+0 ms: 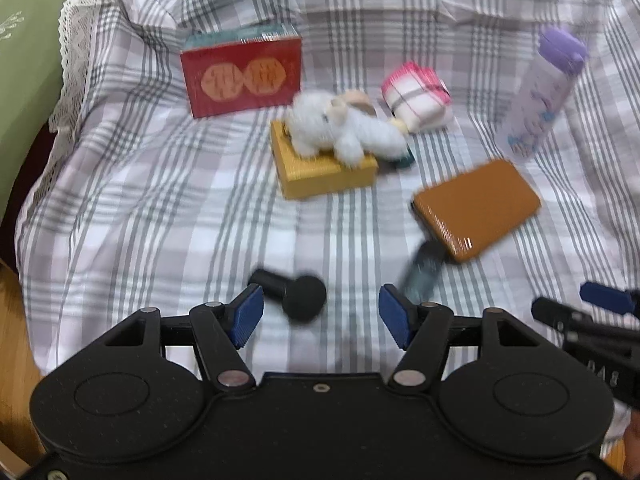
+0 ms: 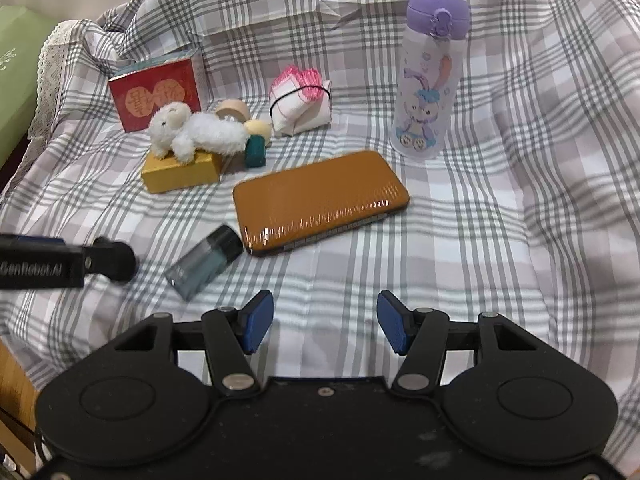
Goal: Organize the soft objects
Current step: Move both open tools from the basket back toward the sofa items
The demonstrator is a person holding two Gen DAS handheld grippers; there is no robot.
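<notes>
A white plush toy (image 1: 344, 128) lies across a yellow box (image 1: 324, 170) on the plaid cloth; it also shows in the right wrist view (image 2: 196, 132) on the same box (image 2: 180, 172). A folded pink and white cloth bundle (image 1: 416, 94) with a black band sits behind it, and shows in the right wrist view (image 2: 300, 100). My left gripper (image 1: 320, 314) is open and empty, low over the cloth near a black cylinder (image 1: 296, 292). My right gripper (image 2: 326, 322) is open and empty, in front of a brown case (image 2: 320, 200).
A red box (image 1: 242, 76) stands at the back left. A purple-capped bottle (image 2: 428, 80) stands at the right. A small dark bottle (image 2: 206, 260) lies by the brown case (image 1: 476, 210). Wooden toy pieces (image 2: 248, 128) lie behind the plush. A green box (image 2: 16, 76) is at far left.
</notes>
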